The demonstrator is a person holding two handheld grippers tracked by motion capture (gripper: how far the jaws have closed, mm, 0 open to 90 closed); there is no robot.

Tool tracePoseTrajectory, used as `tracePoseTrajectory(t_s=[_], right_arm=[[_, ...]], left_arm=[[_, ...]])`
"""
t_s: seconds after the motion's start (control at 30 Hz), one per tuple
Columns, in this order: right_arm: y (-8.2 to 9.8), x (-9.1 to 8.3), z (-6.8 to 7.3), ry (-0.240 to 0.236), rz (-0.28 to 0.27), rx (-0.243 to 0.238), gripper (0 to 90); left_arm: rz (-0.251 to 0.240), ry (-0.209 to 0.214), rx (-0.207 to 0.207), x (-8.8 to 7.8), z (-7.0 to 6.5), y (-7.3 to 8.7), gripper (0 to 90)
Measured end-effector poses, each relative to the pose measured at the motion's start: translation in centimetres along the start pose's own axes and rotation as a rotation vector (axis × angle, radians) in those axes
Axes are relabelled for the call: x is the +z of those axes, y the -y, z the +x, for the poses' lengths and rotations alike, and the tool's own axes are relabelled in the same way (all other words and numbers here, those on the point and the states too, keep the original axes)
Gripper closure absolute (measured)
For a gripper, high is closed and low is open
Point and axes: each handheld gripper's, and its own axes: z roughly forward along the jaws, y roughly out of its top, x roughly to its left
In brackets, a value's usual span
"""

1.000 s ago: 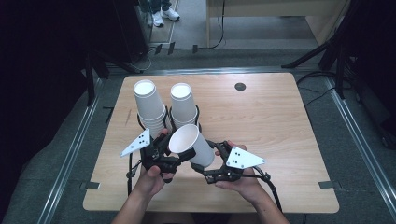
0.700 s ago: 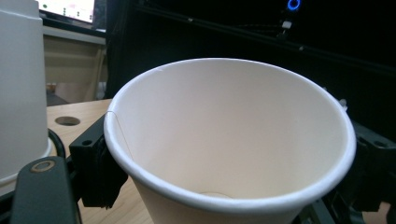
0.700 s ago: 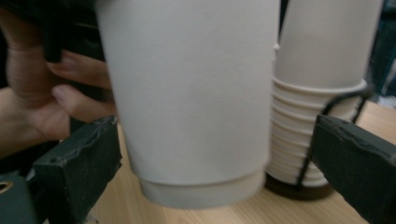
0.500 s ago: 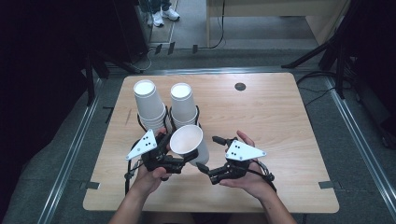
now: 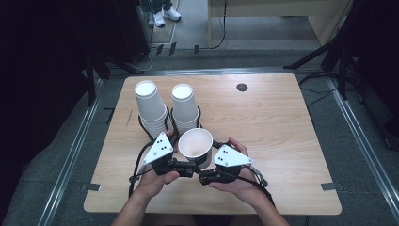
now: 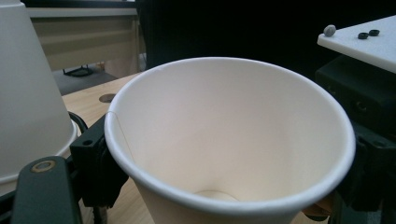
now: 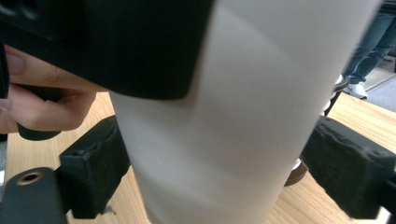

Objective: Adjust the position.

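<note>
Left hand-held gripper (image 5: 186, 168) and right hand-held gripper (image 5: 203, 175) meet under a single white paper cup (image 5: 195, 147) in the high view. The cup stands mouth-up, close to the near edge of the wooden worktop (image 5: 282, 141), just in front of two stacks of upturned paper cups (image 5: 149, 107) that sit side by side in black holders. A person's left hand (image 5: 153, 179) and right hand (image 5: 235, 181) wrap the grippers from below the cup, and a grey three-cornered plate sits on top of each gripper, one on either side of the cup.

From the left gripper view, the cup (image 6: 229, 140) sits between the two black jaws, its open mouth facing the camera. The left pad presses the cup's wall, so this gripper grips the cup. One cup stack (image 6: 28, 98) rises just to the cup's left.

From the right gripper view, the cup's wall (image 7: 233, 140) stands between the right gripper's pads. The jaws have just been closing around it. The left pad touches the wall, while the right pad stands slightly off it, so this gripper is partly open, not clamped on the cup.
</note>
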Motion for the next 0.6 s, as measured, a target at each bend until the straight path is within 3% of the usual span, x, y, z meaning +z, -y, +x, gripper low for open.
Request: tracePoseTrajectory(t_s=[0.1, 0.33, 0.43, 0.6], right_arm=[[0.1, -0.1, 0.0, -0.006, -0.013, 0.014, 18.0], [0.4, 0.0, 0.1, -0.016, -0.035, 0.028, 21.6], [0.4, -0.1, 0.0, -0.015, -0.054, 0.045, 22.4], [0.6, -0.5, -1.2, 0.033, -0.074, 0.081, 22.5]], left_arm=[[-0.004, -0.001, -0.012, -0.1, 0.2, 0.0, 13.2], [0.0, -0.003, -0.014, 0.0, 0.3, 0.1, 9.3], [-0.024, 0.038, -0.043, -0.2, 0.6, 0.1, 0.0], [-0.064, 0.057, -0.062, -0.7, 0.9, 0.0, 0.0]])
